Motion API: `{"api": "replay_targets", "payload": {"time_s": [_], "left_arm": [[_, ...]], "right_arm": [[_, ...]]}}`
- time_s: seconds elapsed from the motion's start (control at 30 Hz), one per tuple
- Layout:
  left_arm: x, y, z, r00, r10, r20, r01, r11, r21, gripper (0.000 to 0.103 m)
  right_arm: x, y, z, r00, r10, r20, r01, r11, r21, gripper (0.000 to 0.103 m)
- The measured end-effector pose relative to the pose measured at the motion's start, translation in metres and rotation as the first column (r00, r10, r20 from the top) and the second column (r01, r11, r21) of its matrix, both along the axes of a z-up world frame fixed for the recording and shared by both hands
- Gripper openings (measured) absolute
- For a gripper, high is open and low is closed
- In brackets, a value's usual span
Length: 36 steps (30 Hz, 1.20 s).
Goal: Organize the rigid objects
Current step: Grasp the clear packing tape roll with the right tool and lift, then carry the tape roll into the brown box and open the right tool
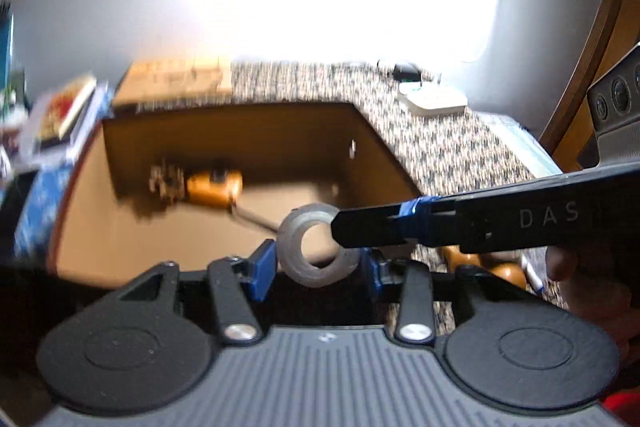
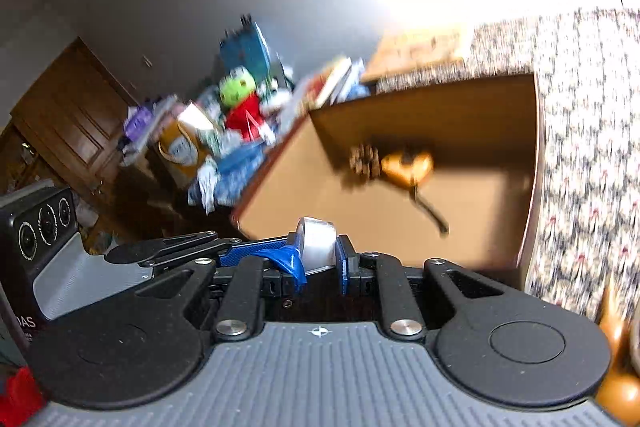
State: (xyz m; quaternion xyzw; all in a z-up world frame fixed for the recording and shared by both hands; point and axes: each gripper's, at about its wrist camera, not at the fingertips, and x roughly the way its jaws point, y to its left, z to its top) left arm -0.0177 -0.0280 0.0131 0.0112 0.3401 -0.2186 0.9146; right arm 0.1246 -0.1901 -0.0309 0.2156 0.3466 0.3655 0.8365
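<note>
A roll of clear tape (image 1: 316,253) hangs above the open wooden drawer (image 1: 160,227). My left gripper (image 1: 320,267) has its blue fingers (image 1: 264,265) on either side of the roll's rim and looks shut on it. My right gripper (image 1: 340,233) reaches in from the right, with its black fingertips over the roll's right wall. The right wrist view shows the tape roll (image 2: 318,245) edge-on, pinched between the blue fingers (image 2: 292,263) of my right gripper (image 2: 318,261). The left gripper (image 2: 256,253) comes in from the left there. An orange-handled tool (image 1: 214,187) lies inside the drawer.
A patterned cloth (image 1: 420,131) covers the top to the right of the drawer, with a white device (image 1: 436,99) on it. Rounded wooden pieces (image 1: 504,269) lie near the right gripper. Books and clutter (image 2: 240,115) are piled left of the drawer (image 2: 400,227). A small dark cluster (image 1: 166,179) sits beside the tool.
</note>
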Motion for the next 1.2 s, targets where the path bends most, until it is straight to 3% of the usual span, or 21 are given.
{"api": "replay_targets", "payload": {"time_s": [0.1,0.23,0.57,0.8,1.2], "left_arm": [[0.018,0.000,0.012,0.999,-0.002,0.036,0.001,1.000,0.022,0.039],[0.051,0.010,0.016,0.999,0.012,0.034,-0.014,0.999,0.052,0.039],[0.135,0.044,-0.029,0.980,0.118,-0.162,-0.100,0.988,0.119,0.039],[0.167,0.058,-0.055,0.944,0.191,-0.270,-0.139,0.969,0.203,0.039],[0.201,0.073,-0.077,0.861,0.307,-0.407,-0.181,0.930,0.319,0.040]], "right_arm": [[0.019,0.003,0.006,0.999,0.004,0.038,-0.004,1.000,0.005,0.000],[0.056,0.017,0.002,1.000,0.027,0.007,-0.027,1.000,-0.003,0.000],[0.142,0.066,-0.046,0.968,0.113,-0.226,-0.123,0.992,-0.027,0.000],[0.170,0.094,-0.072,0.922,0.152,-0.356,-0.169,0.986,-0.017,0.000],[0.187,0.126,-0.098,0.873,0.163,-0.460,-0.184,0.983,0.001,0.000]]}}
